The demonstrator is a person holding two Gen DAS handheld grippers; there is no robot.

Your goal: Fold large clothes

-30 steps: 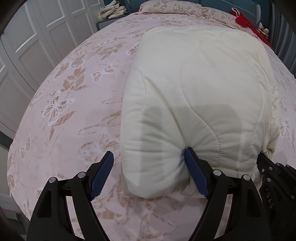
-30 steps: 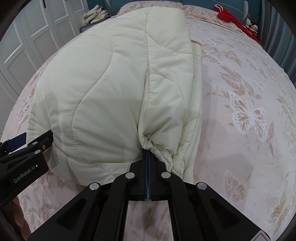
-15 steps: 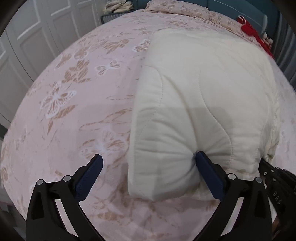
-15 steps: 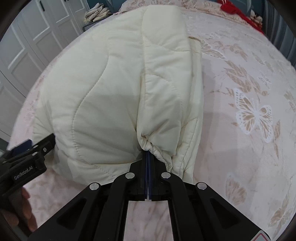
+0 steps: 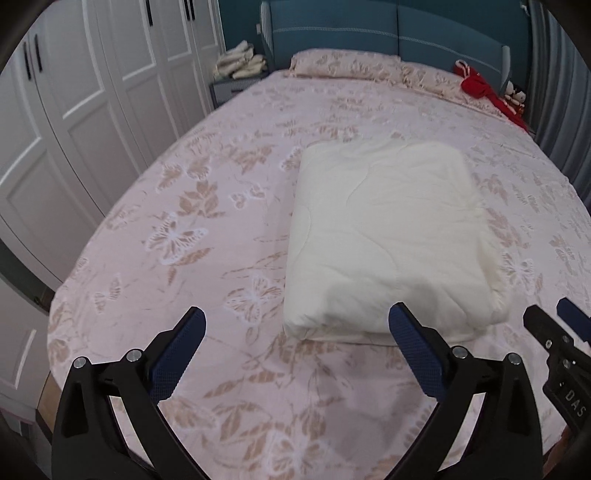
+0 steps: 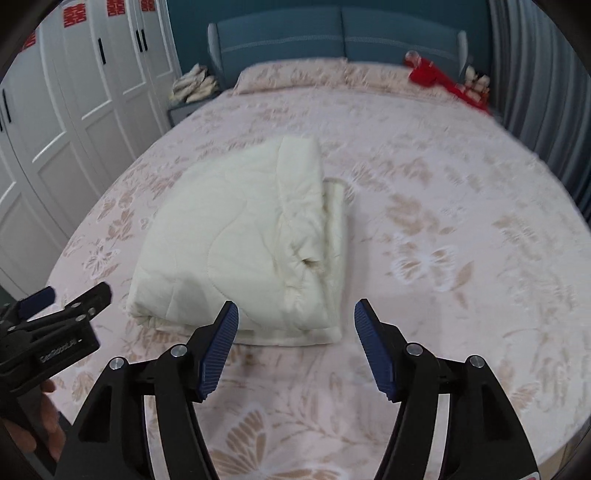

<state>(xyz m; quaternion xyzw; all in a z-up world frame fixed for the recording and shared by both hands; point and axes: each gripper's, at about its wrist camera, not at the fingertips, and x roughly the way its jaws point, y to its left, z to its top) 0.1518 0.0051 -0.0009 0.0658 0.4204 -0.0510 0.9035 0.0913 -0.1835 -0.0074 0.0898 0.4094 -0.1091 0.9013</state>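
A cream quilted jacket [image 5: 388, 240] lies folded into a thick rectangle on the pink butterfly-print bed [image 5: 221, 229]. It also shows in the right wrist view [image 6: 243, 243], with its layered edges on the right side. My left gripper [image 5: 295, 332] is open and empty, raised above the bed near the bundle's front left corner. My right gripper [image 6: 295, 317] is open and empty, just in front of the bundle's front right corner. Each gripper shows at the edge of the other's view.
White wardrobe doors [image 5: 74, 110] run along the left. A blue headboard [image 5: 388, 33] and a pillow [image 5: 343, 62] are at the far end. A red item [image 5: 476, 86] lies at the far right. A nightstand with folded cloth [image 5: 240, 66] stands at the far left.
My right gripper has opened and let go of the jacket. Both grippers have pulled back and up from it. The folded jacket now lies free on the bed.
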